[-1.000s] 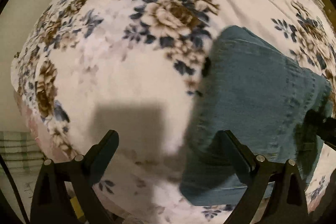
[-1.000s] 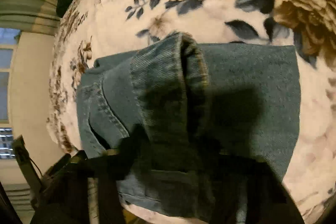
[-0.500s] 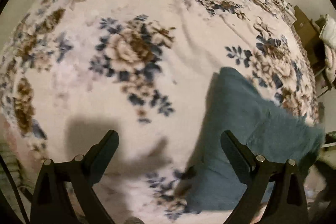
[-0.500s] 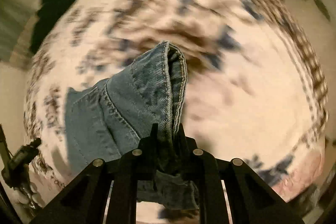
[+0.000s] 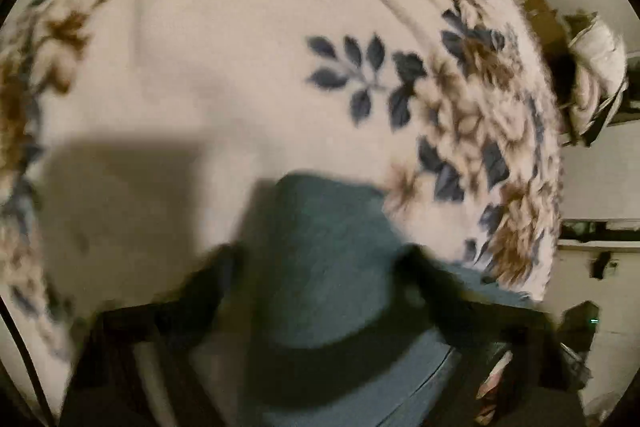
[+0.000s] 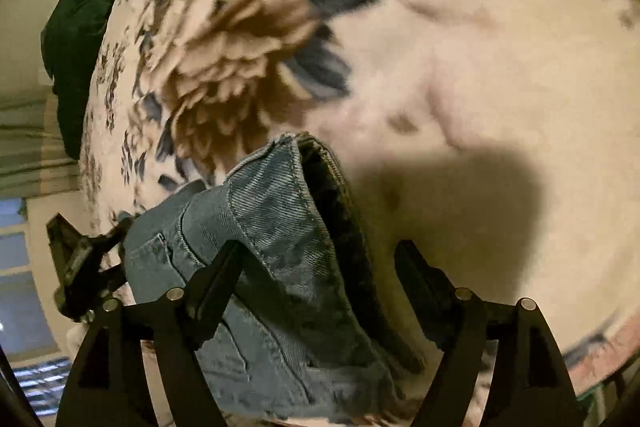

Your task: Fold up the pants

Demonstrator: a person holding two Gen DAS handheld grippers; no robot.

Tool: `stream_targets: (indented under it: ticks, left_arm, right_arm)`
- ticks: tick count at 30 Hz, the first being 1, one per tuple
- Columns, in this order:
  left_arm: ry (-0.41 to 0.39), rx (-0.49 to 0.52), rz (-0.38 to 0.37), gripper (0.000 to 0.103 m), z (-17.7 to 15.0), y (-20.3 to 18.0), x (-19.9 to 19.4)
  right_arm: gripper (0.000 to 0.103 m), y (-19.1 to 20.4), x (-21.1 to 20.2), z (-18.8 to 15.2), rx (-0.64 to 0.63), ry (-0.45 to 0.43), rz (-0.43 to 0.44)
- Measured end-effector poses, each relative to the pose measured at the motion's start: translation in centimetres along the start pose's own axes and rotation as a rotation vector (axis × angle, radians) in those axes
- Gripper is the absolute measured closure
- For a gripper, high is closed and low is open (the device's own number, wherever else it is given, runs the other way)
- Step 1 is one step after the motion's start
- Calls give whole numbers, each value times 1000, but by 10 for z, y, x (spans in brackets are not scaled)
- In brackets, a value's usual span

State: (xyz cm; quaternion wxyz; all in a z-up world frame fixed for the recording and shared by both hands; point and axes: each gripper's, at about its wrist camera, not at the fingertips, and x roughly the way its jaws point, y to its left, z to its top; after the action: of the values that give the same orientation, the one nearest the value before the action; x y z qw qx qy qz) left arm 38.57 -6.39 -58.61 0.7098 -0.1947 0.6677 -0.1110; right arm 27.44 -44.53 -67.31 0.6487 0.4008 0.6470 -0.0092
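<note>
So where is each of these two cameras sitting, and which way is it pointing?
Left wrist: on the left gripper, looking down along its blurred, spread fingers at the jeans on the floral blanket.
Right wrist: on the right gripper, fingers open, over the jeans' folded hem.
Shared: jeans and blanket; the left gripper also shows in the right wrist view.

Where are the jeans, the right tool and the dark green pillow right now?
jeans (image 6: 280, 211): right wrist view, on the pale denim panel below the folded hem.
right tool (image 6: 320, 267): right wrist view, midway between its spread fingertips.
dark green pillow (image 6: 76, 39): right wrist view, on its middle, at the bed's far edge.
</note>
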Motion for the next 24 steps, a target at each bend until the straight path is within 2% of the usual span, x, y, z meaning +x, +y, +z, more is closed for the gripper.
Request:
stream_targets:
  ticks: [1, 2, 3, 4, 6, 8, 11, 12, 13, 14, 15, 16, 17, 20, 22, 23, 24]
  left_arm:
    - [-7, 10, -1, 54, 1, 0, 0]
    - [-20, 10, -18, 62, 1, 1, -3]
    - [-28, 1, -37, 70, 0, 5, -5]
    - [-29, -30, -64, 72, -2, 13, -7]
    - [-20, -112, -133, 75, -3, 35, -6]
    - [-5, -184, -183, 76, -2, 52, 3]
    - [-1, -247, -227, 73, 0, 58, 5]
    - [-1, -232, -223, 72, -1, 55, 2]
    - [9, -210, -215, 69, -3, 49, -5]
    - [21, -200, -216, 55, -5, 45, -9]
    - [35, -190, -219, 34, -9, 42, -12]
    - [48, -164, -219, 29, -17, 37, -18]
    - [41, -135, -225, 29, -22, 34, -22]
    - [62, -16, -175, 26, -47, 22, -21]
    - [88, -7, -189, 25, -58, 21, -13]
    - [100, -16, -208, 25, -63, 24, -7]
    - [99, -26, -229, 25, -66, 27, -5]
  right_arm:
    - [29, -1, 5, 3, -2, -2, 28]
    - [39, -1, 2, 4, -23, -12, 50]
    - [60, 4, -1, 3, -64, -20, 69]
    - [71, 11, -6, 2, -112, -42, 32]
    - [71, 29, -9, 0, -235, -66, -65]
    - [71, 36, -4, 4, -297, -38, -103]
    - [64, 25, -3, 18, -218, 28, -57]
    - [55, 20, -7, 21, -178, 47, -38]
    - [40, 10, -11, 21, -128, 57, -5]
    - [32, 1, -15, 20, -102, 53, 20]
    - [20, -11, -19, 15, -73, 45, 73]
    - [16, -19, -20, 9, -54, 49, 122]
    - [16, -32, -14, 2, -26, 85, 182]
    - [15, -46, 15, -17, -10, 191, 246]
    - [3, -41, 24, -24, -50, 201, 294]
    - [3, -38, 25, -26, -57, 202, 318]
    - [3, -34, 29, -27, -52, 232, 378]
